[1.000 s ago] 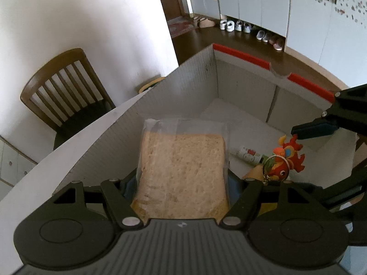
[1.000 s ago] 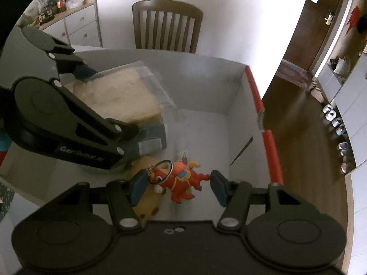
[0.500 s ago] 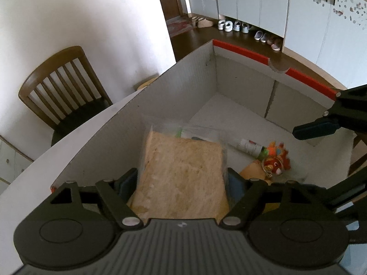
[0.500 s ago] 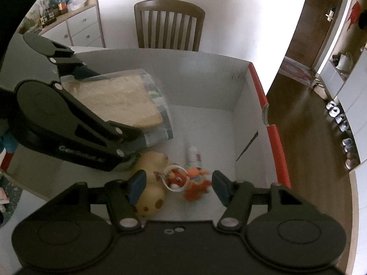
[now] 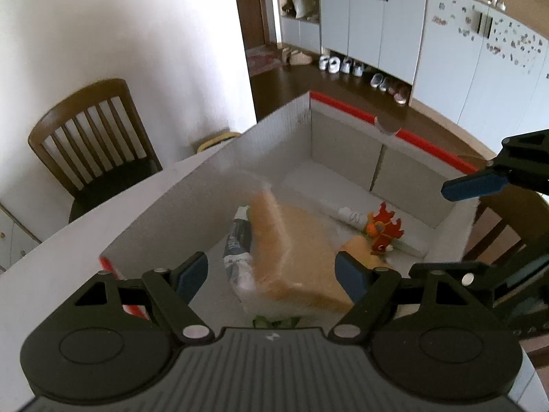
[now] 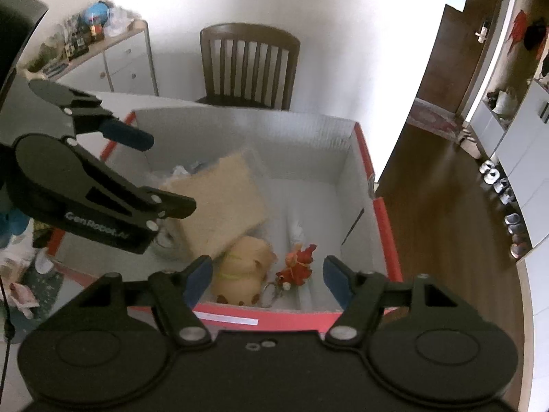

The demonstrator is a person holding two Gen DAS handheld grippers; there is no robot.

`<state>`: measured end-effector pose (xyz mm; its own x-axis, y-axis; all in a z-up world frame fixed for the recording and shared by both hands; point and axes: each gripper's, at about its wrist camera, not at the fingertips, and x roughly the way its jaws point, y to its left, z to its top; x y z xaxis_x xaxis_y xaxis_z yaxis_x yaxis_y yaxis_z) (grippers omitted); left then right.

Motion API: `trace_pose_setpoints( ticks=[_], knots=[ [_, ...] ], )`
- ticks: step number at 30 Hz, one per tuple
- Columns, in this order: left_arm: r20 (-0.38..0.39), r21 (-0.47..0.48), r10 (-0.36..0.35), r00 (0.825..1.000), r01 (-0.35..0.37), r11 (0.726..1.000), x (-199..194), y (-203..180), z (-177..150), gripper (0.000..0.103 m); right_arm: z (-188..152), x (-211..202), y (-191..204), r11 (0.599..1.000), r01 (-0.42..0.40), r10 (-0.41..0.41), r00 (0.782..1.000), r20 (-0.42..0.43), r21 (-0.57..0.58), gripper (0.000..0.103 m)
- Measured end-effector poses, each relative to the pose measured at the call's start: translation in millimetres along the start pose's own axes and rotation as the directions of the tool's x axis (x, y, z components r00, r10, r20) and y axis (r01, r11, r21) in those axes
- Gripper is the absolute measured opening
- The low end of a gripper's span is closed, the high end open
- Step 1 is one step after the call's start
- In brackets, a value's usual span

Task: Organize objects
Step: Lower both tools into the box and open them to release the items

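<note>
A bagged loaf of sliced bread (image 5: 295, 250) lies tilted inside the red-rimmed cardboard box (image 5: 350, 110), leaning on other packets; it also shows in the right wrist view (image 6: 219, 202). A red toy keychain (image 6: 298, 264) and a tan plush toy (image 6: 243, 267) lie on the box floor beside it. My left gripper (image 5: 272, 274) is open and empty above the box's near side. My right gripper (image 6: 267, 274) is open and empty above the box's red front wall (image 6: 291, 319).
A white tube (image 5: 350, 214) and a dark printed packet (image 5: 238, 247) also lie in the box. A wooden chair (image 6: 248, 65) stands behind the white table (image 5: 68, 233). A drawer unit with clutter (image 6: 103, 51) is at the left. Shoes (image 5: 339, 65) line the cabinets.
My left gripper opened and let the bread drop into the box. The red toy left my right gripper and now lies on the box floor. Both grippers pulled up and back.
</note>
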<state>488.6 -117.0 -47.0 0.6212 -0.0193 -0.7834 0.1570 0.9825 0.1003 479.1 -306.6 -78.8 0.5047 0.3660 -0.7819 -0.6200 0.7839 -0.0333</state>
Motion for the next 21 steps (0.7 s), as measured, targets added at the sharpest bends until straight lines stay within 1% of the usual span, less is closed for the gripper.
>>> trace_pose_setpoints(
  ticks=[8, 15, 21],
  knots=[
    [0.076, -0.021, -0.04, 0.996, 0.042, 0.999, -48.1, 1.1, -10.5, 0.081, 1.2, -41.2, 10.2, 1.0, -0.008, 0.007, 0.998, 0.056, 0.022, 0.071],
    [0.129, -0.048, -0.07, 0.989, 0.076, 0.996, -90.3, 3.5, -25.1, 0.081, 1.5, -73.6, 31.8, 0.999, -0.014, 0.011, 0.995, 0.1, 0.029, 0.072],
    [0.158, -0.082, -0.059, 0.986, 0.073, 0.994, -122.4, 13.7, -47.8, 0.081, 0.6, -93.2, 56.7, 0.999, -0.017, 0.011, 0.991, 0.13, 0.048, 0.072]
  ],
)
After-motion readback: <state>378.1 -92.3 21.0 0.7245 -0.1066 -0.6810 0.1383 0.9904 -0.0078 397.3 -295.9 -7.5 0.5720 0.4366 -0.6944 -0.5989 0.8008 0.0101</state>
